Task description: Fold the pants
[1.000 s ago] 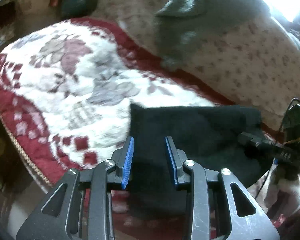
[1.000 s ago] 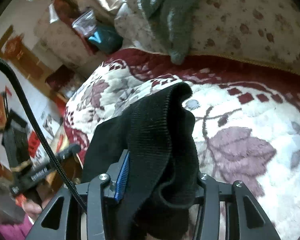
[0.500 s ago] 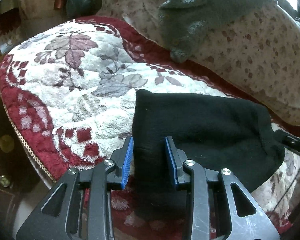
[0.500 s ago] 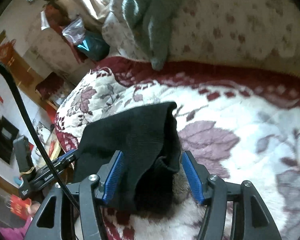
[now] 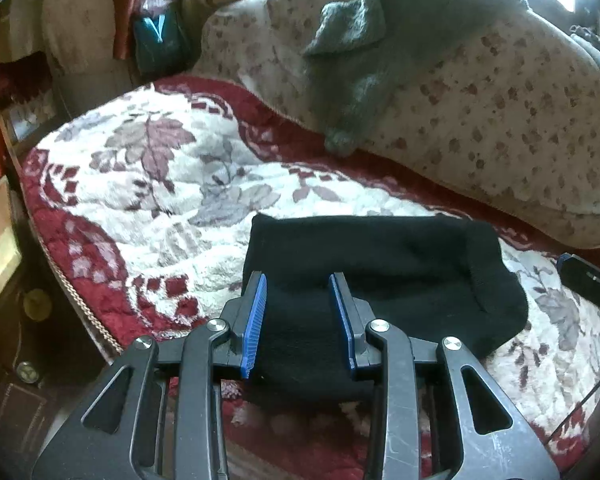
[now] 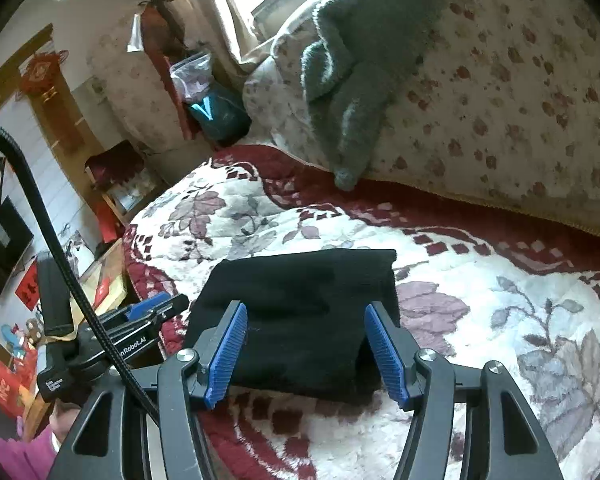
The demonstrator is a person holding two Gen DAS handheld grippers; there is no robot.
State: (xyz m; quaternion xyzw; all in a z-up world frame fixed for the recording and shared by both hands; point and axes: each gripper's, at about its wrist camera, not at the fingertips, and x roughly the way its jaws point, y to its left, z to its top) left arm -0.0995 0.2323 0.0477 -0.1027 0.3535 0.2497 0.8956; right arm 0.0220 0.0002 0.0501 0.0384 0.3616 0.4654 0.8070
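The black pants point(image 5: 380, 256) lie folded into a flat rectangle on the floral blanket point(image 5: 160, 184). My left gripper point(image 5: 297, 280) hovers over their near left corner, its blue pads apart, and no cloth is pinched between them. In the right wrist view the pants point(image 6: 300, 276) lie flat just beyond my right gripper point(image 6: 306, 308). It stands wide open above their near edge with nothing held. The left gripper's body point(image 6: 140, 320) shows at the pants' left end in that view.
A grey knitted garment point(image 5: 364, 52) hangs over a spotted cushion point(image 5: 500, 120) behind the blanket. A teal bag point(image 5: 156, 40) sits at the back left. The blanket's corded edge point(image 5: 80, 304) drops off at the left. A black cable point(image 6: 40, 208) crosses the right wrist view.
The right gripper let go of the raised fold of pants, opened wide and drew back upward. The pants now lie flat. The left gripper pulled back and rose a little.
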